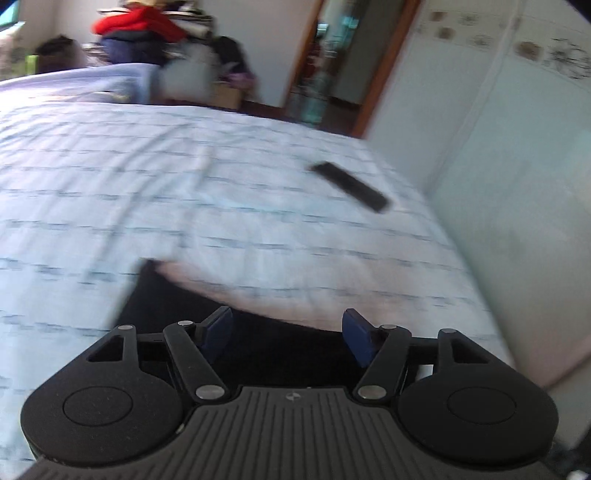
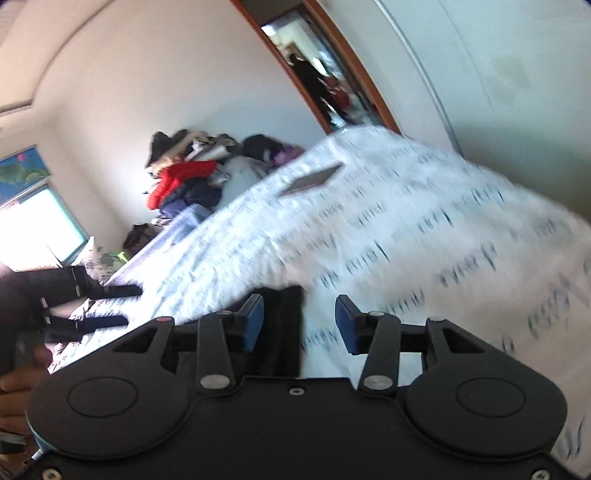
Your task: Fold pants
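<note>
Your left gripper (image 1: 287, 334) and right gripper (image 2: 299, 323) both stand with jaws apart, gripping nothing. The black pants (image 1: 177, 306) lie flat at the bed's (image 1: 110, 184) near edge, beneath both, laid down for folding.

The pants (image 1: 173, 306) lie on the bed (image 1: 110, 192), directly before the left gripper (image 1: 286, 334), under its spread fingers. A remote control (image 1: 351, 186) lies farther back on the bed, toward the wardrobe (image 1: 498, 166) at its right. Beyond the far edge (blurred) sits a heap of clothes (image 1: 136, 33), with a doorway (image 1: 343, 55) right of it.
</note>
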Tool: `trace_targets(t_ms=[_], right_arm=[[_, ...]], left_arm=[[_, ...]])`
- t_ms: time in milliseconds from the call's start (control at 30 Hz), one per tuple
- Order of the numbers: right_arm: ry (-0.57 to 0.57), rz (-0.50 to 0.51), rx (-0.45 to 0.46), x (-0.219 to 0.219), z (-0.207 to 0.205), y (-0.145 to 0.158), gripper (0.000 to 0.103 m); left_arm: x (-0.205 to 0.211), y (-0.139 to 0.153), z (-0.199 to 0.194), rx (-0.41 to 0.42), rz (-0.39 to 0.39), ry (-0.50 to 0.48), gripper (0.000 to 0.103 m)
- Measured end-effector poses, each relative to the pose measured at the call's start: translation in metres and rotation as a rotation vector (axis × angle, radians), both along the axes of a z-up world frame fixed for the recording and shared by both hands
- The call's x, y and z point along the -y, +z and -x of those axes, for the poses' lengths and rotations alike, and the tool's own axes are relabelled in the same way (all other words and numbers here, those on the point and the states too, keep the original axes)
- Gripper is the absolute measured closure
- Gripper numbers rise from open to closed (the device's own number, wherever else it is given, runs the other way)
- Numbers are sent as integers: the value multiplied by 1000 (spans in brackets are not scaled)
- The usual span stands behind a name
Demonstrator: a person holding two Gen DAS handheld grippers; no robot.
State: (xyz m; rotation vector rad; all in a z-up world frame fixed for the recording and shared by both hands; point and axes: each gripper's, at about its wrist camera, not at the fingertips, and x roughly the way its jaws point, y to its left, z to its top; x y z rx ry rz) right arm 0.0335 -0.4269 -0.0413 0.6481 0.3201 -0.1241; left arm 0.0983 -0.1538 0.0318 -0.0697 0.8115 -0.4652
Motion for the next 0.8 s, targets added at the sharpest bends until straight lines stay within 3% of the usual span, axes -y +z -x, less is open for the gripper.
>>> trace_targets(t_ms=[133, 233, 300, 400, 467, 500, 667, 800], right_arm=[[131, 38, -18, -2, -43, 4, 57], [207, -2, -71, 2, -90, -7, 57], [237, -31, -68, 1, -67, -21, 57], [266, -138, -51, 3, -71, -34, 57], [254, -152, -52, 5, -64, -35, 89], [236, -125, -47, 5, -63, -32, 93], [156, -17, -62, 11, -56, -21, 94], [165, -26, -135, 14, -68, -35, 88]], left_arm=[[-33, -17, -17, -46, -118, 112, 34], [-45, -29, -18, -58, -195, 154, 35], [-50, -32, -14, -28, -231, 163, 34], [-43, -31, -17, 16, -281, 156, 34], [-36, -32, -20, 46, -302, 152, 32], [-34, -34, -21, 52, -314, 152, 30], [-28, -47, -28, 17, -325, 137, 29], [-25, -53, -29, 7, -347, 124, 29]])
